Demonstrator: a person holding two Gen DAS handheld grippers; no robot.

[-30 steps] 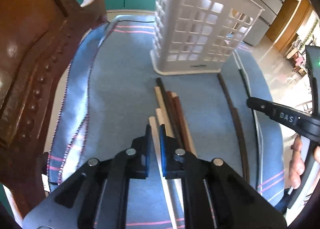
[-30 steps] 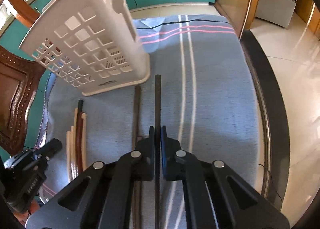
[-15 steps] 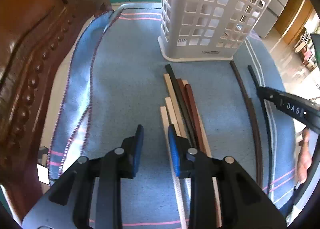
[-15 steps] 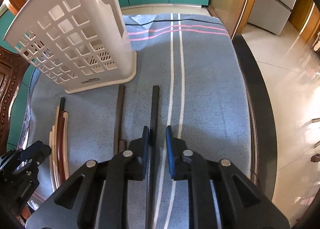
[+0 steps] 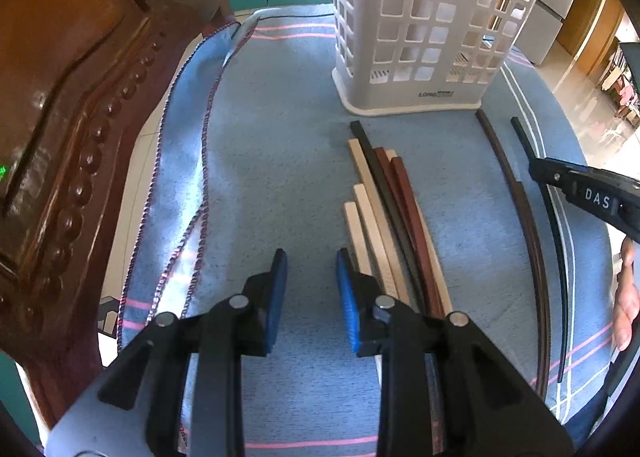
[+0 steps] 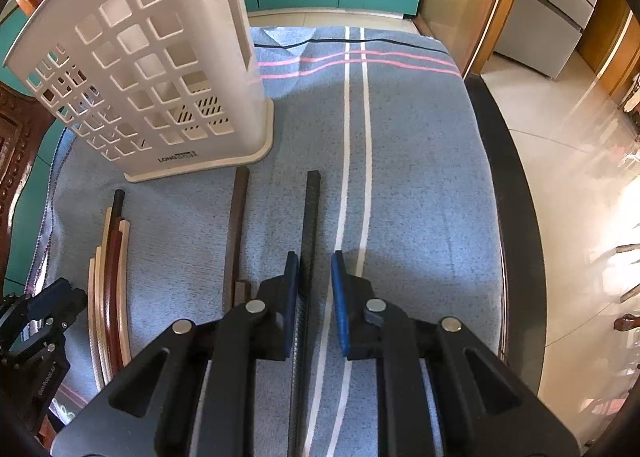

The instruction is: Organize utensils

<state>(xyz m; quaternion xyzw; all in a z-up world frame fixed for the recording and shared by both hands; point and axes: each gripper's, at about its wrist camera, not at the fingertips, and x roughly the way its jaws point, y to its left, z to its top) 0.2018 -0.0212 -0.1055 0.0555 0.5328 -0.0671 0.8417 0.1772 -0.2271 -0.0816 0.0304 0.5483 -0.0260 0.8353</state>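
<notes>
My left gripper [image 5: 311,289] is spread, with only bare blue cloth [image 5: 280,161] between its jaws; nothing is held. The jaws have just been opening. The bundle of chopsticks [image 5: 390,225], pale, dark and red-brown, lies just outboard of my right-hand jaw on this gripper, whose tip sits beside or on the nearest pale stick; I cannot tell which. The bundle's long axis runs away from the jaws toward the white slotted holder [image 5: 424,37], which stands upright straight beyond the stick tips. My right gripper [image 6: 314,289] is also parted, its jaws likewise having just been opening. The black chopstick [image 6: 311,217] lies flat on the cloth between them, close against the left-hand jaw and clear of the other, so the pads do not pinch it. Its long axis runs nearly parallel to the fingers, pointing ahead and ending short of the holder [image 6: 160,77], which stands ahead and to the left of these jaws. A brown chopstick [image 6: 236,233] lies parallel, just beyond the left-hand jaw. Judgement: nothing has been loaded into the holder yet. The right gripper is better placed for a pick, since its stick is already bracketed; the left must shift sideways toward the bundle first.
</notes>
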